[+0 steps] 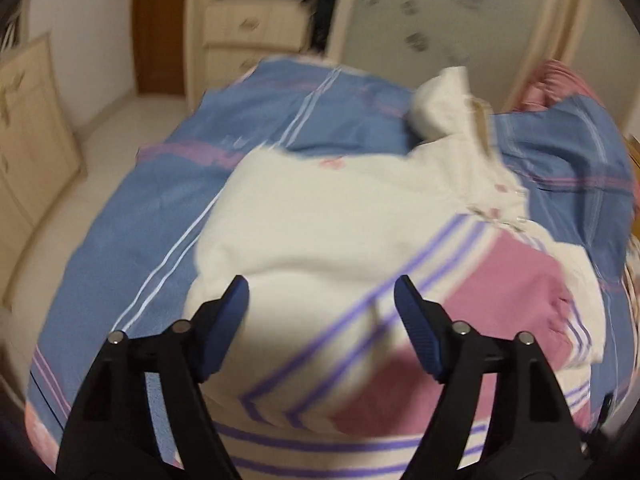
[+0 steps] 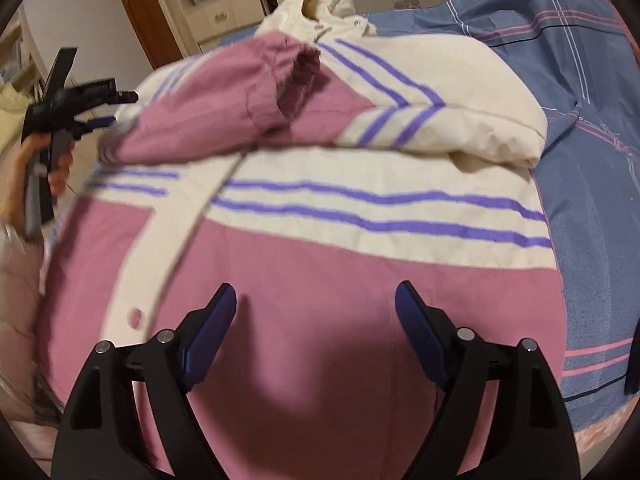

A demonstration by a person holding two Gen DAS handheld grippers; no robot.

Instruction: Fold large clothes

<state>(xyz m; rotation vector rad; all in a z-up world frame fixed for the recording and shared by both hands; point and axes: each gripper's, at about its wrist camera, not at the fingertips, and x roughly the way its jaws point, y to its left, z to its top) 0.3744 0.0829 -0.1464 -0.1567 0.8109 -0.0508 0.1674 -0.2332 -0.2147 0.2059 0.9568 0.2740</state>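
Right claw (image 2: 316, 304) wide, holding nothing, above pink lower part of jacket (image 2: 320, 248). Left claw (image 1: 320, 300) wide too, empty, over cream and striped part. Jacket spread on bed sheet (image 2: 592, 80), pink sleeve (image 2: 240, 104) folded across chest.

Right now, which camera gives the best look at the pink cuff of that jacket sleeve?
The right wrist view: the pink cuff lies sharp, folded across the jacket chest, its opening visible. The left wrist view is motion-blurred and shows the cuff only as a small gathered edge at the right.
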